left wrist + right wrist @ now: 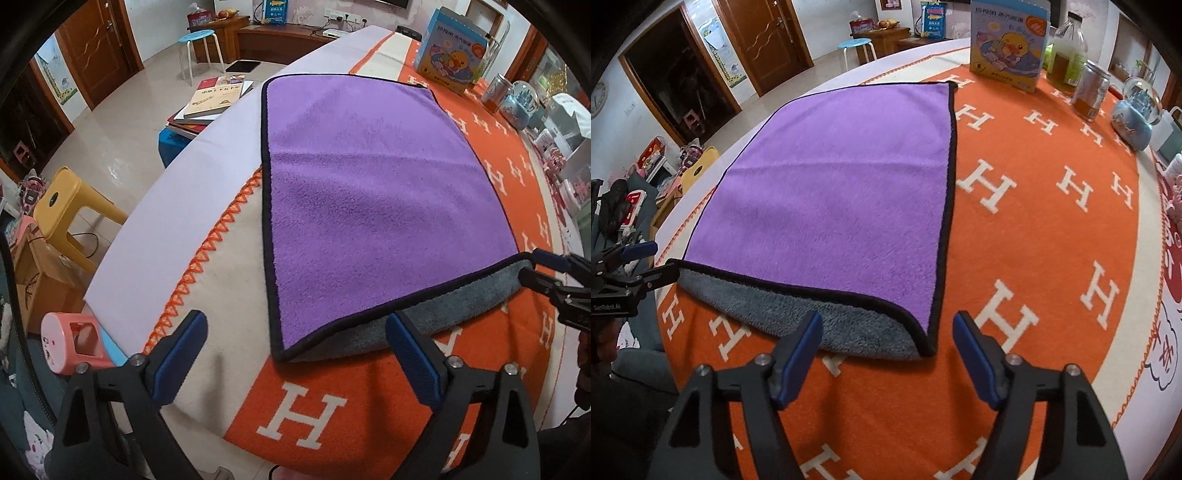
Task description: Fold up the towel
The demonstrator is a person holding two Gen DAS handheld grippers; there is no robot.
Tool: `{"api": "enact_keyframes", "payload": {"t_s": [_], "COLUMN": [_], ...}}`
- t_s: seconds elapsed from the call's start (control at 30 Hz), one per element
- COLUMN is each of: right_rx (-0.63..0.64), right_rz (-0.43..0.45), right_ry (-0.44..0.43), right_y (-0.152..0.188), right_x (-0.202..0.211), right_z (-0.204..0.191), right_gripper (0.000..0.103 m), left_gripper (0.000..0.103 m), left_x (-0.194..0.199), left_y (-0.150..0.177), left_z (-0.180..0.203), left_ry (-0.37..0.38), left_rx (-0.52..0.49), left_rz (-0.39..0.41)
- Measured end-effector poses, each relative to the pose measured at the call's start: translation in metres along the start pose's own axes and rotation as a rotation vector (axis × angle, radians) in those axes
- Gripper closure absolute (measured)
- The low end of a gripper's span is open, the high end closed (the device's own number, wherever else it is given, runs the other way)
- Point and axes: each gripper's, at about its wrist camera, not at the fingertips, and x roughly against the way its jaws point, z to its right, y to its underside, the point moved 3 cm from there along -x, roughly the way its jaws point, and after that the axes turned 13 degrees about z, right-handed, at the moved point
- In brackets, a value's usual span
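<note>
Both our left gripper (295,354) and right gripper (886,354) gape apart just before the near corners of the black-edged purple plush towel (369,184) lying on the orange blanket (1034,240), so we should pinch both layers evenly.

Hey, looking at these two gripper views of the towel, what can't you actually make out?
- Grey underside of the towel: only the near strip shows in both views; the purple top hides the rest.
- Blanket pattern beneath the towel: covered in both views.
- Right gripper in the left wrist view: its body is cut off by the frame edge.
- Small print on the box: too small to read in either view.
</note>
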Motion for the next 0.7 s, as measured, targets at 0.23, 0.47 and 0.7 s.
{"api": "enact_keyframes", "payload": {"t_s": [0.23, 0.47, 0.7], "right_rx": [0.007, -0.002, 0.006], "right_rz": [-0.021, -0.024, -0.028], "right_ry": [-0.012, 0.011, 0.03], "right_y": [0.0013, 0.0021, 0.0029], "right_x": [-0.0015, 0.0006, 0.0002], "right_z": [-0.0023, 0.0031, 0.0051], "right_gripper": [0.054, 0.071, 0.083], "left_gripper": [0.037, 0.06, 0.082], "left_x": [-0.0039, -0.004, -0.0059], "left_y": [-0.0007, 0.0017, 0.0038], "left_z": [0.0053, 0.008, 0.0069], "left_ry": [0.039, 0.071, 0.072], "left_rx": [-0.006, 0.01, 0.02], "left_rz": [-0.016, -0.039, -0.053]}}
